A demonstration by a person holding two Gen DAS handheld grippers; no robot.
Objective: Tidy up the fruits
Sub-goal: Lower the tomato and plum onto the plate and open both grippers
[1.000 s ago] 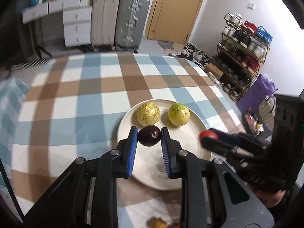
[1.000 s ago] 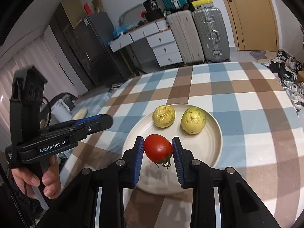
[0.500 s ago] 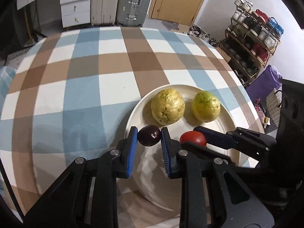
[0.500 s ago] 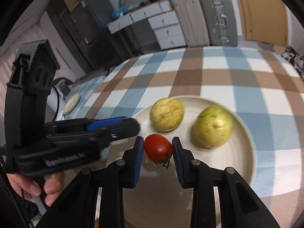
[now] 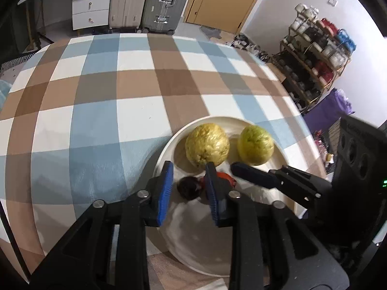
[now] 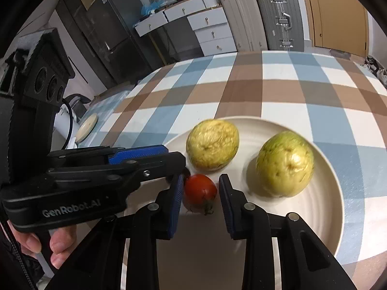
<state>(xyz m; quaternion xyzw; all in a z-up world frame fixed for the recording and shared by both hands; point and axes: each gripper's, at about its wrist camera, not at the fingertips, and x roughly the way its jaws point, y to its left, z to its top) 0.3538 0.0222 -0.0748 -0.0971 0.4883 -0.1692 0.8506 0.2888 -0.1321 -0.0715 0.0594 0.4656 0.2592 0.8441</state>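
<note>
left claw (image 5: 188,188): spread wide, blue pads clear of everything. Nothing's clamped.
dark fruit (image 5: 188,188): small, nearly black, sitting on the plate right between the left claw's fingers, closer to its right-side pad, with a gap on the other side.
right claw (image 6: 200,199): also wide open, not pinching anything.
tomato (image 6: 200,189): red one with a bit of green stem, down on the plate between the right claw's pads. It sits hard up against the left-side pad, can't tell if they actually touch; clear gap on the other side. In the left wrist view only a red sliver (image 5: 226,177) peeks out just past the left claw's right-side finger, right next to the dark fruit.
left guava (image 6: 212,144): yellow-green and wrinkly, just ahead of the right claw's tips, a bit to the left.
right guava (image 6: 285,164): greener one, ahead and off to the right of the right claw.
plate (image 6: 321,207): cream, ridged, all four fruits are on it, and both claws hang over its near side.
tablecloth (image 5: 101,111): blue, brown and white check, stretching ahead of and left of the left claw.
writing: "GenRobot.AI" in grey on the side of the left claw's body, seen in the right wrist view (image 6: 70,209).
</note>
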